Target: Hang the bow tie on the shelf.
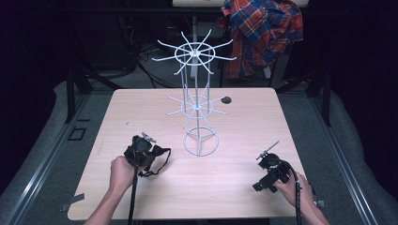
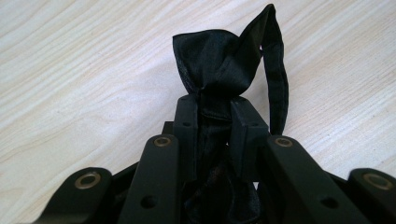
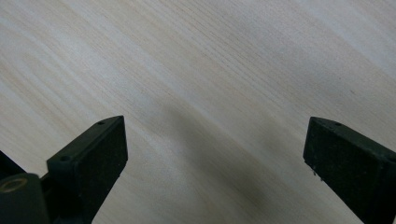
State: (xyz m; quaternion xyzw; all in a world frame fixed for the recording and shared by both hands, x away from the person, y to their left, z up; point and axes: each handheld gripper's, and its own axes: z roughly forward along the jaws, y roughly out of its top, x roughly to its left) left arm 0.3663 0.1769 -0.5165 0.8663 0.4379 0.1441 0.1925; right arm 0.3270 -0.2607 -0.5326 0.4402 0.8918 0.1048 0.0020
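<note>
Tabletop (image 1: 234,187) is being occupied by a wire rack (image 1: 199,101). Black fabric (image 2: 219,65) is being clamped between left gripper (image 2: 215,109) jaws, low over the wood. Right gripper (image 3: 215,144) jaws are being held apart.

item: black satin bow tie (image 2: 212,65) with thin strap
state: bunched, pinched at its middle between the left jaws
place: low over the pale worktop (image 2: 70,70), strap looping beside it
</note>
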